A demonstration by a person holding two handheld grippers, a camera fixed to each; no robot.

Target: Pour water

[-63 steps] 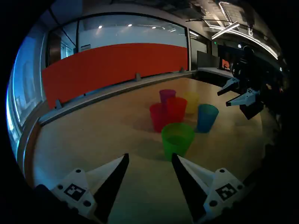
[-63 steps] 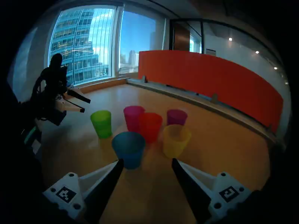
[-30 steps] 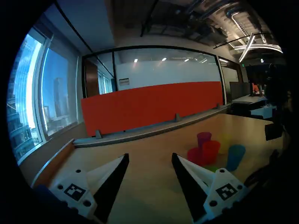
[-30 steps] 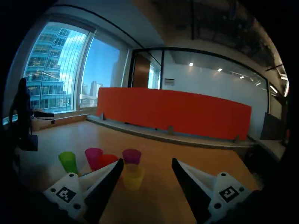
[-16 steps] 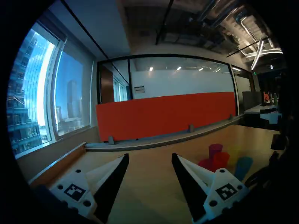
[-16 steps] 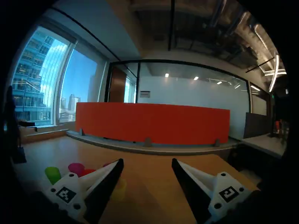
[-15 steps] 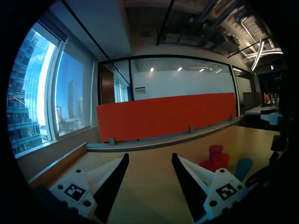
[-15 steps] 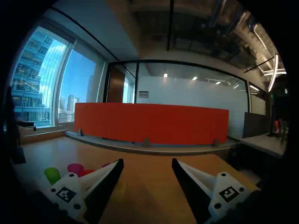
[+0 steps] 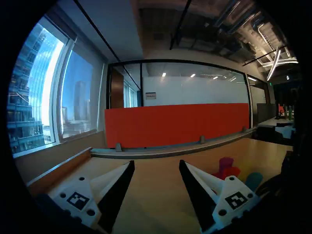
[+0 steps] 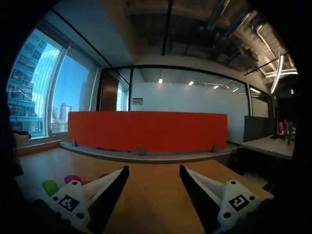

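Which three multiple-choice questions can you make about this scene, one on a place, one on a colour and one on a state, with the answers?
1. In the left gripper view, where do the coloured plastic cups stand relative to the left tongs?
A. between its fingers
B. low on its right side
C. far on its left side

2. What colour is the long partition panel along the far edge of the wooden table?
A. orange-red
B. green
C. white

3. How are the left tongs and the right tongs?
A. both shut on a cup
B. one holds a cup
C. both open and empty

Answers:
1. B: the cups show just beyond the right finger.
2. A: the panel is plainly orange-red in both views.
3. C: bare table shows in the gap between each pair of fingers.
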